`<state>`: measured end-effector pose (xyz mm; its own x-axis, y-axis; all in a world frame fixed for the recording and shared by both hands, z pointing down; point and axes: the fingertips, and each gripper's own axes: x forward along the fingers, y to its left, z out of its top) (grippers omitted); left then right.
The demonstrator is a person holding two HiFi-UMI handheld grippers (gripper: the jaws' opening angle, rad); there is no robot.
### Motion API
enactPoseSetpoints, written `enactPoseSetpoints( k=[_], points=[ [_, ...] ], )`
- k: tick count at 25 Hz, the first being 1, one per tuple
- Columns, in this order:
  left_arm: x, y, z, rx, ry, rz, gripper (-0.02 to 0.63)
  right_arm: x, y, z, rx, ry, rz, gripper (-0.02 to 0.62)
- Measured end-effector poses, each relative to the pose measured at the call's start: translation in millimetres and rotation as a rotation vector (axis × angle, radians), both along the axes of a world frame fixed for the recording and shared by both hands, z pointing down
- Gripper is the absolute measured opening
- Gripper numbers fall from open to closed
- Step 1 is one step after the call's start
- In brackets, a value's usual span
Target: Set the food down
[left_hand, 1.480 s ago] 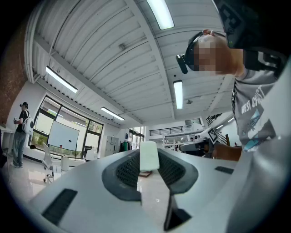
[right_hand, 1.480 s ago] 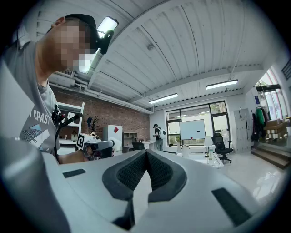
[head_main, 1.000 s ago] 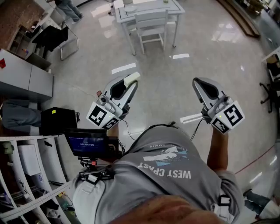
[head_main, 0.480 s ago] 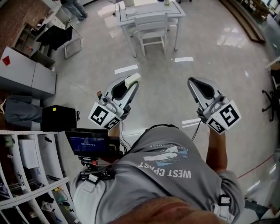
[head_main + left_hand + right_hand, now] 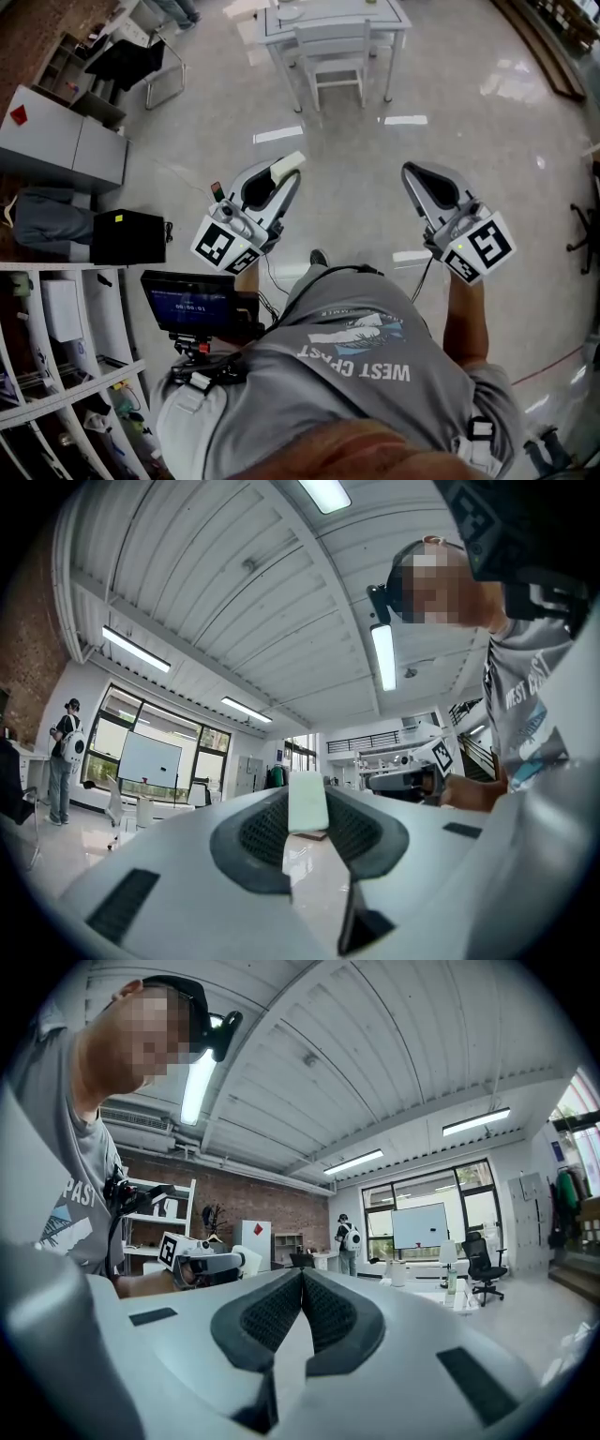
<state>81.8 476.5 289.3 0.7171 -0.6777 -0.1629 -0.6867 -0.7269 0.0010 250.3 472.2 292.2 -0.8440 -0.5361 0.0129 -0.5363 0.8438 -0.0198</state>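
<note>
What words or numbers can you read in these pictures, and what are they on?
"WEST COAST": on the person's grey T-shirt, upside down in the head view.
Smaller print above it on the T-shirt: too small to read.
Screen: its digits are too blurred to read.
Marker cubes on the grippers: black-and-white square patterns only, no words.

This is an open-plan lab or office hall. A polished grey floor (image 5: 356, 178) lies under a ribbed white ceiling (image 5: 375, 1054) with strip lights (image 5: 476, 1120), and 1 wall is red brick (image 5: 227, 1202). Tall windows (image 5: 375, 1213) back a whiteboard (image 5: 420, 1226) and a black office chair (image 5: 483, 1260). Elsewhere stand a white surface (image 5: 375, 14) with 1 chair (image 5: 336, 66), grey cabinets (image 5: 66, 141) and open shelving (image 5: 56, 394).
</note>
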Motion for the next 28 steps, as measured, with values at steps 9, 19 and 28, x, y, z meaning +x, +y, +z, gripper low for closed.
enactPoseSetpoints(
  k=[9, 19, 28],
  points=[
    [-70.3, -80.3, -11.3, -0.006, 0.030, 0.012, 0.106, -67.8, -80.1, -11.6, -0.024, 0.011, 0.021, 0.009],
    [-90.0, -90.3, 5.0, 0.015, 0.019, 0.085, 0.106, -78.4, -90.4, -2.0, 0.017, -0.026, 0.110, 0.009],
    [-60.0, -114.2, 2.8, -0.010, 0.036, 0.090, 0.106, -54.0, -108.9, -5.9, -0.016, -0.016, 0.092, 0.009]
  ],
)
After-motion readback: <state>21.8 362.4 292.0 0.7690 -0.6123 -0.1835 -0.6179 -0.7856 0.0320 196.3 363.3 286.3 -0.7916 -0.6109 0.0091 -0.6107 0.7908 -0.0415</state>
